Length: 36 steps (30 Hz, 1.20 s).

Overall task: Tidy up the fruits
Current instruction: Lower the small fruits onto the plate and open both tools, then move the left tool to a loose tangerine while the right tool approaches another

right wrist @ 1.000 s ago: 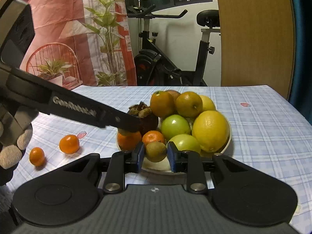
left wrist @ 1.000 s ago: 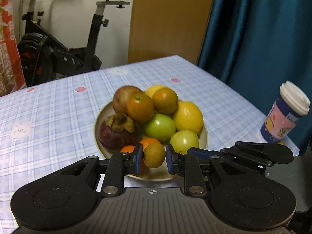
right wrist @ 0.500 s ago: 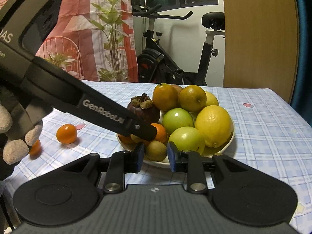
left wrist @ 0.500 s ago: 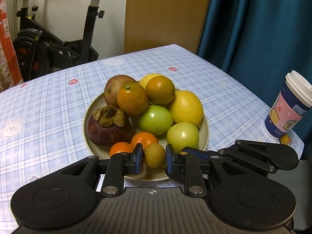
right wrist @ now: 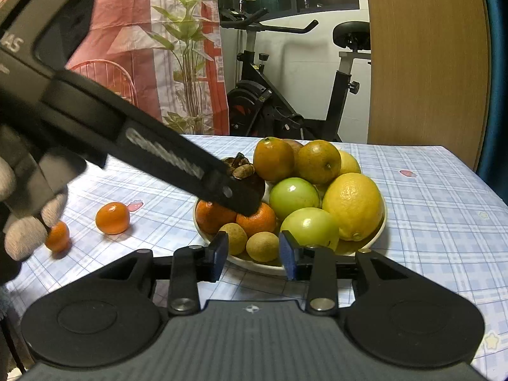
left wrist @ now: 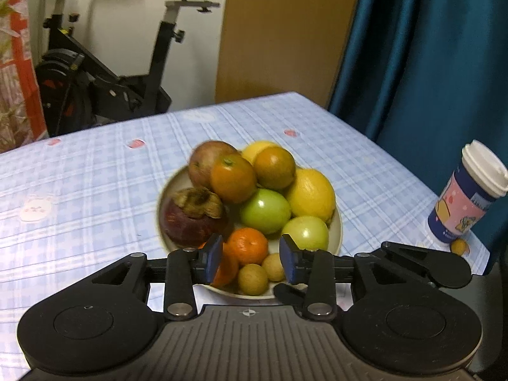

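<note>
We hold our left tongs (left wrist: pixel 250 258) low over the near rim of the round cream plate (left wrist: pixel 337 222); their blue pads are spreading and press on nothing, though a small brown-green longan (left wrist: pixel 253 279) lies on the plate in the gap between them, with a second small longan (left wrist: pixel 273 266) touching it on the right; our right tongs (right wrist: pixel 254 252) are likewise spreading, pinching nothing, with the same two little fruits lying just beyond their tips. The plate sits on the worktop (left wrist: pixel 95 184), covered in a pale blue checked cloth; it is heaped with a dark purple mangosteen (left wrist: pixel 193 219), two small orange mandarins (left wrist: pixel 247 246), two glossy green round fruits (left wrist: pixel 265 211), a big yellow lemon (left wrist: pixel 312 195), two dull orange-green citrus (left wrist: pixel 233 177) and a reddish apple (left wrist: pixel 206 162) at the back. In the right wrist view two more small mandarins (right wrist: pixel 112 218) lie loose on the cloth, well apart from the plate, one partly behind a grey-gloved hand (right wrist: pixel 22 222). A lidded paper cup with a pink and navy sleeve (left wrist: pixel 470 200) stands near the worktop's right edge; a tiny yellow fruit (left wrist: pixel 459 247) lies just beside it.
</note>
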Each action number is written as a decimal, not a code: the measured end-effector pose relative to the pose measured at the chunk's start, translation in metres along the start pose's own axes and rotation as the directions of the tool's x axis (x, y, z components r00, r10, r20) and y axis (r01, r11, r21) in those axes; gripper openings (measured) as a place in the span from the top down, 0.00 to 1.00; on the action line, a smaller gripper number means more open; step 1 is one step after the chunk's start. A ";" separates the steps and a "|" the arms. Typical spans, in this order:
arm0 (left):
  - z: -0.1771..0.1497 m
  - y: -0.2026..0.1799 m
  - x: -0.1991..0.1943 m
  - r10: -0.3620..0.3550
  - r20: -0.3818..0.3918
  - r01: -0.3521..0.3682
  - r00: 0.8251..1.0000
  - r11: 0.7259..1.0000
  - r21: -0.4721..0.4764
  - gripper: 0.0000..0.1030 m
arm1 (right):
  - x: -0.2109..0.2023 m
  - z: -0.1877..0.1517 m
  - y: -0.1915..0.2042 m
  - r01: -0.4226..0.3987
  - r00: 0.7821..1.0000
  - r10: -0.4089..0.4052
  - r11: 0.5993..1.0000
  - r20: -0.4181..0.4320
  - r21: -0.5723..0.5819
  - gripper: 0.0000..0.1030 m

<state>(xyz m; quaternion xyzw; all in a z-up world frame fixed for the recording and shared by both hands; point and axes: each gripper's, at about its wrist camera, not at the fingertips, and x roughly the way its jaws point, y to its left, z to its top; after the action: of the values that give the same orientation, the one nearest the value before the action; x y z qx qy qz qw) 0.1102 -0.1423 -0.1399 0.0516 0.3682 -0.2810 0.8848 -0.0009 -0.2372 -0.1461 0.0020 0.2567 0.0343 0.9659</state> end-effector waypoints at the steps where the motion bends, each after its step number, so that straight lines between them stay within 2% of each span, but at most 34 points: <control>1: 0.000 0.004 -0.004 0.009 0.009 -0.009 1.000 1.000 -0.007 0.60 | 0.000 0.000 0.000 -0.001 1.000 0.001 1.000 0.000 0.001 0.62; 8: -0.007 0.040 -0.039 0.111 0.052 -0.106 0.992 0.990 -0.095 0.60 | -0.001 0.000 -0.003 -0.006 1.000 0.006 1.000 0.002 0.015 0.59; 16: -0.024 0.089 -0.069 0.193 0.046 -0.177 0.980 0.953 -0.245 0.60 | -0.002 -0.001 0.000 0.002 1.000 -0.002 1.000 -0.006 0.019 0.58; 20: -0.032 0.102 -0.079 0.204 0.035 -0.187 0.978 0.943 -0.275 0.60 | -0.003 -0.002 0.003 0.004 1.000 -0.004 1.000 -0.021 0.014 0.58; 30: -0.061 0.128 -0.109 0.204 0.042 -0.179 0.978 0.927 -0.329 0.60 | -0.019 0.014 0.002 0.024 1.000 -0.021 0.993 -0.020 0.119 0.58; 36: -0.082 0.124 -0.108 0.181 0.029 -0.162 0.983 0.935 -0.317 0.60 | -0.012 0.020 0.022 -0.011 1.000 0.014 0.994 -0.028 0.110 0.58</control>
<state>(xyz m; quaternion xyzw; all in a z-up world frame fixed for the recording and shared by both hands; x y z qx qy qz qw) 0.0641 0.0359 -0.1398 -0.0655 0.3763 -0.1423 0.9132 -0.0029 -0.2157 -0.1219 0.0560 0.2718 0.0260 0.9604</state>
